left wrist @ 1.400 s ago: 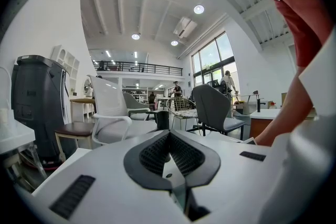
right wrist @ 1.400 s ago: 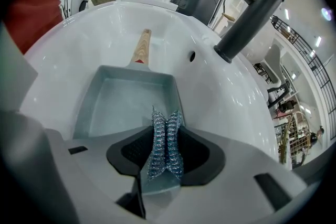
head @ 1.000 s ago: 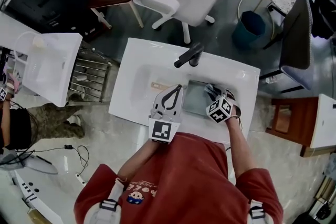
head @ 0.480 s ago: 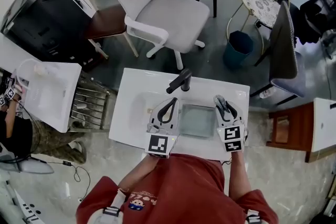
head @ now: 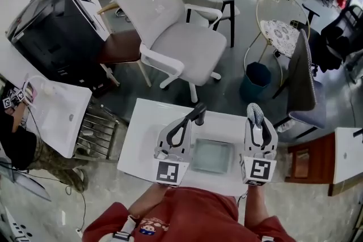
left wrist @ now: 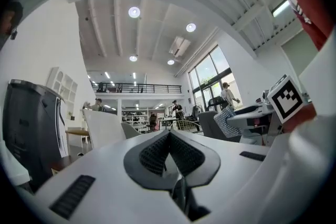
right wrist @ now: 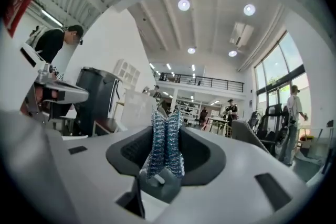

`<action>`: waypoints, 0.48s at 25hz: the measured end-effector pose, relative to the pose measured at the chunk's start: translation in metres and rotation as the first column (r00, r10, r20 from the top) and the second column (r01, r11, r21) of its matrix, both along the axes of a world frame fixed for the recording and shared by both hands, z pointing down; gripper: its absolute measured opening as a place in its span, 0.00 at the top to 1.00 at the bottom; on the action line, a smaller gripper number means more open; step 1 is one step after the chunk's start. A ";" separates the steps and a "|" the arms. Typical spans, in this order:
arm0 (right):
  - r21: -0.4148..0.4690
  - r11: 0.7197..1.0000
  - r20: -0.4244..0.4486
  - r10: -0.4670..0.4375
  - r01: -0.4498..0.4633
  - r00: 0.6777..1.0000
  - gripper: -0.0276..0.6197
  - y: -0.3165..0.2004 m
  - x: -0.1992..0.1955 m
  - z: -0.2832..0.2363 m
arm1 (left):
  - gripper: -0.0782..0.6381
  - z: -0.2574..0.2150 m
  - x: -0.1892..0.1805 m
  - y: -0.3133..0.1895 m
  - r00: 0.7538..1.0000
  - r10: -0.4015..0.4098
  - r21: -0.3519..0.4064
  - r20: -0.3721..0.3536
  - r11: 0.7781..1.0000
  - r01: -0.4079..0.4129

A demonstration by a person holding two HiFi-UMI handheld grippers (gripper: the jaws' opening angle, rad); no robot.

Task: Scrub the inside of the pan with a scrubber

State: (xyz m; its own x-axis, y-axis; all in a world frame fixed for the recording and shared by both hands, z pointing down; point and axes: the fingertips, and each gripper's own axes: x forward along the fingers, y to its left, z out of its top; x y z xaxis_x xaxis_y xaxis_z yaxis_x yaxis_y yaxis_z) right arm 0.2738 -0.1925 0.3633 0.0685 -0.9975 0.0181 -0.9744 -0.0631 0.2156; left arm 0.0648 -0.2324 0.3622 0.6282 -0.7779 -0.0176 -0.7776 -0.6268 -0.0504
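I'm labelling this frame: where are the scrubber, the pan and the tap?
scrubber (right wrist: 166,141), right gripper view, the middle of its blue mesh.
pan (head: 212,156), head view, its flat bottom.
tap (head: 199,111), head view, its dark spout.

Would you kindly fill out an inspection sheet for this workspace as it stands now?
Surface: white counter with a black faucet.
Job's things: square pan at the counter's centre; scrubber outside it, in the right gripper.
Clutter: nothing seen.
Grippers: left gripper shut, empty; right gripper shut on the scrubber; one on each side of the pan.
Cables: nothing seen.
Surroundings: white chair, teal bin, wire rack.
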 end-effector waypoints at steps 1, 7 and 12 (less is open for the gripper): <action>0.047 0.999 0.006 0.013 -0.013 1.000 0.70 0.002 0.000 -0.011 | 0.87 -0.005 -0.002 -0.002 1.000 -0.003 0.005 -0.006 1.000 0.003; 0.185 0.981 0.005 0.061 -0.061 0.998 0.70 0.013 0.008 -0.038 | 0.87 -0.022 -0.015 -0.014 0.999 -0.040 0.019 -0.036 0.999 0.041; 0.192 0.980 0.012 0.060 -0.061 0.998 0.70 0.014 0.012 -0.040 | 0.87 -0.023 -0.018 -0.014 0.998 -0.047 0.025 -0.030 0.999 0.048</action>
